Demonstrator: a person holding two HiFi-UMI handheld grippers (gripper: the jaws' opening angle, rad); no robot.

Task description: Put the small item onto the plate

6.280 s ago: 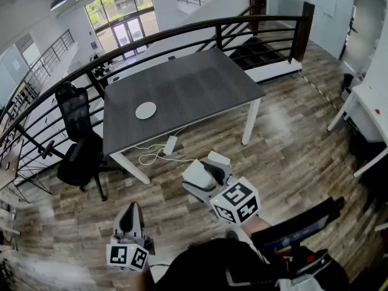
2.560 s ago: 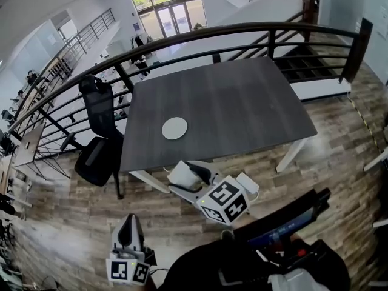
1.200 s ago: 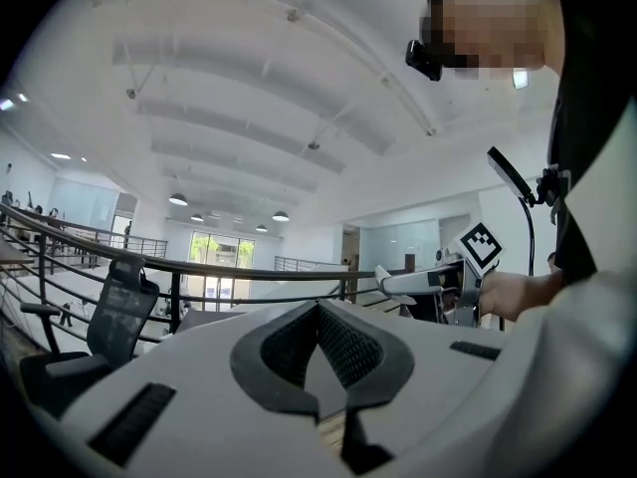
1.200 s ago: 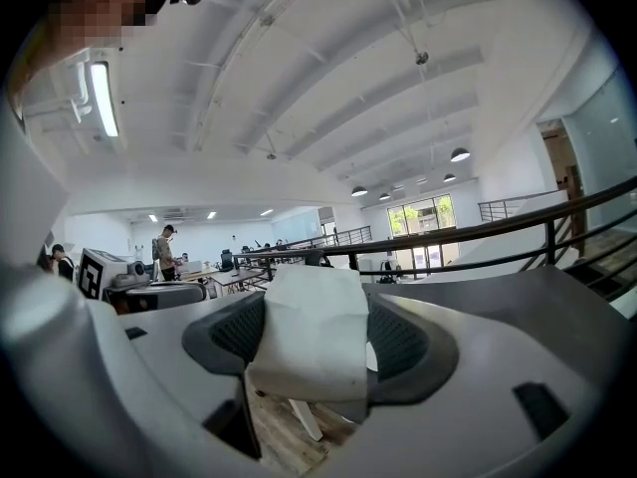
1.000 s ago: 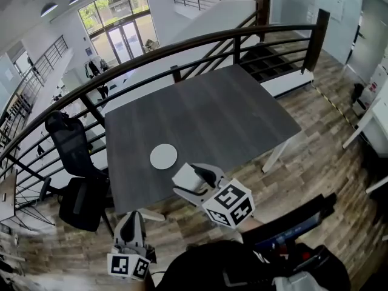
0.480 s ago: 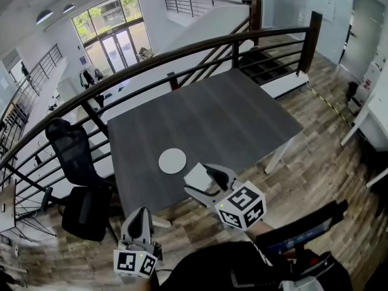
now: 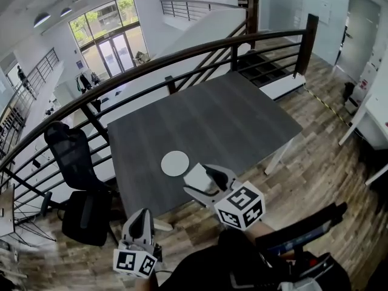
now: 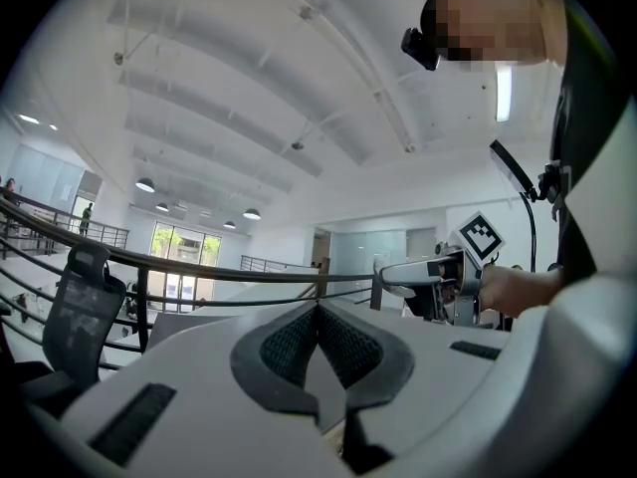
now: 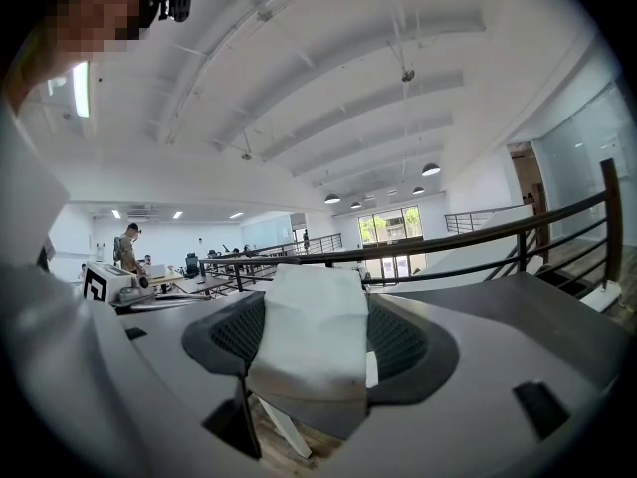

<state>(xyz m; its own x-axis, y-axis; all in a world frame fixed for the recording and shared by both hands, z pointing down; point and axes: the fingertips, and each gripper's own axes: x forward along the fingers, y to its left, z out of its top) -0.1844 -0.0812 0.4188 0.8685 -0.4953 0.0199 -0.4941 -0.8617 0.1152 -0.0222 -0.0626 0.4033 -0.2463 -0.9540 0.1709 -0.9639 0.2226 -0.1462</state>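
A round white plate (image 7: 175,163) lies on the dark grey table (image 7: 230,120), near its front edge. My right gripper (image 7: 202,179) hovers just right of and nearer than the plate, shut on a small white block (image 7: 196,176). In the right gripper view the white block (image 9: 309,339) fills the gap between the dark pads (image 9: 403,342). My left gripper (image 7: 138,216) hangs low at the left, off the table over the floor. Its jaws meet with nothing between them in the left gripper view (image 8: 318,315), where the right gripper (image 8: 428,272) also shows.
A black office chair (image 7: 71,156) stands left of the table. A dark railing (image 7: 182,53) runs behind it. The table's white leg (image 7: 276,156) stands at the right on wooden floor (image 7: 321,174). Another white desk (image 7: 370,117) is at far right.
The view has closed in on the table over the past seconds. The plate now sits close to my right gripper, which keeps its hold on the white block. In the last half second little has moved.
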